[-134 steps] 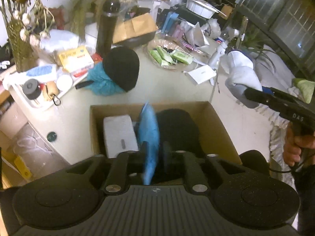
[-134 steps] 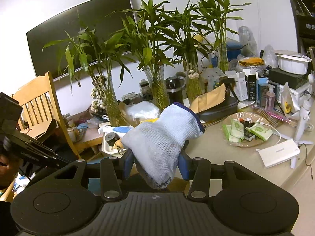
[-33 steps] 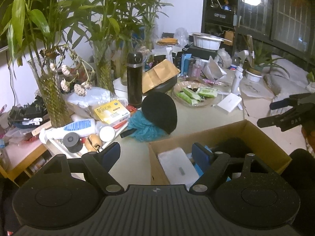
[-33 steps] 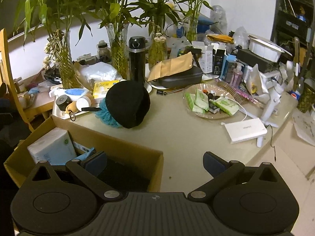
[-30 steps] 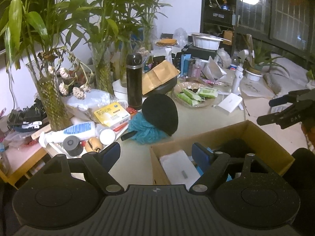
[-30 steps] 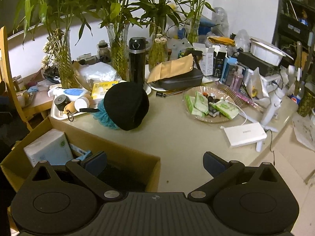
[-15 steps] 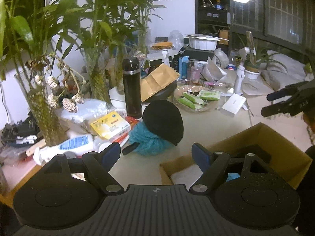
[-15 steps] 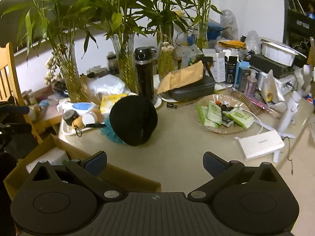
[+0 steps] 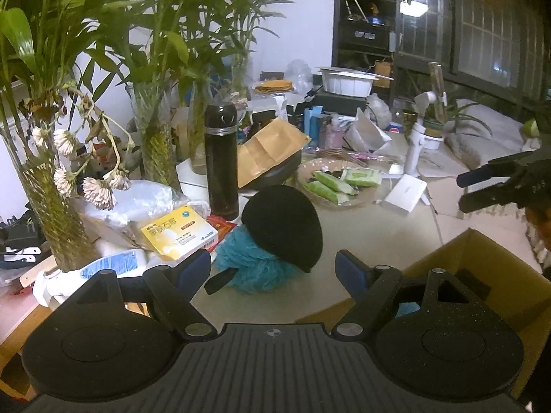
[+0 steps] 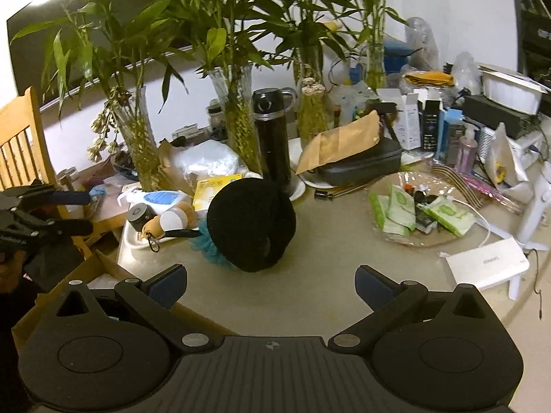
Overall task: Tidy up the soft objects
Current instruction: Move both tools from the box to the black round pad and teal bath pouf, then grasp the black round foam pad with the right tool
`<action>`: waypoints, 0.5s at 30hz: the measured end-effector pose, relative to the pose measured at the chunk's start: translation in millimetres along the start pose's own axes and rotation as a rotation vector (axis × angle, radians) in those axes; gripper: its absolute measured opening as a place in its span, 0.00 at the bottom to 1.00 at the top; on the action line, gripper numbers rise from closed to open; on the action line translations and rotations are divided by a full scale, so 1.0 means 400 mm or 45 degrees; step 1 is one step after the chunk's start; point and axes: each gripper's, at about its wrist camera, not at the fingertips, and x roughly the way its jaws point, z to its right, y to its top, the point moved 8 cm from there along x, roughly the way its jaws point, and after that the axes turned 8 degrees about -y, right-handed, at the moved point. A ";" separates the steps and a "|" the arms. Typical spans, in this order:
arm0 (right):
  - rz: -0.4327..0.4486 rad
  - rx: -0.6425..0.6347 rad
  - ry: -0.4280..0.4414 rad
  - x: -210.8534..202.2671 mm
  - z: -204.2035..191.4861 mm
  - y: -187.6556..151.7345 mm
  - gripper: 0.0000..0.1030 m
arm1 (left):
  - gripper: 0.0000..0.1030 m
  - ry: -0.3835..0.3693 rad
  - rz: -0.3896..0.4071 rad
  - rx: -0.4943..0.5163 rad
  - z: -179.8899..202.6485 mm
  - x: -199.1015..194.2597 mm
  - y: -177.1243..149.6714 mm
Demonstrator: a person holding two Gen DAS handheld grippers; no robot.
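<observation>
A round black hat (image 9: 284,225) sits domed on the table (image 10: 330,275), leaning on a fluffy teal bath sponge (image 9: 253,268) whose black handle sticks out toward the left gripper (image 9: 273,270). Both soft things lie just ahead of that gripper's fingers, roughly centred in the gap, and slightly left of centre ahead of the right gripper (image 10: 270,282). Each gripper has its jaws spread wide with nothing between the blue pads. Behind the hat stands a tall black flask (image 9: 220,158), with a yellow box (image 9: 179,235) beside it, ahead of the left finger, then vases of bamboo (image 10: 241,127) and a brown envelope (image 10: 341,144) on a dark case. A glass dish of green packets (image 10: 413,211) and a white box (image 10: 489,266) sit out beyond the right fingers. A cardboard box (image 9: 482,275) sits under the left gripper's right finger, its near corner below the right gripper's left finger.
</observation>
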 end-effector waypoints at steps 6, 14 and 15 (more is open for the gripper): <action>0.040 0.041 0.052 0.025 0.031 0.017 1.00 | 0.77 -0.006 0.031 -0.051 -0.037 0.038 0.008; 0.036 0.068 0.066 0.124 0.095 -0.005 0.99 | 0.77 0.034 0.053 -0.057 -0.083 0.105 -0.012; 0.033 0.086 0.072 0.143 0.104 -0.012 0.99 | 0.77 0.051 0.054 -0.066 -0.091 0.112 -0.019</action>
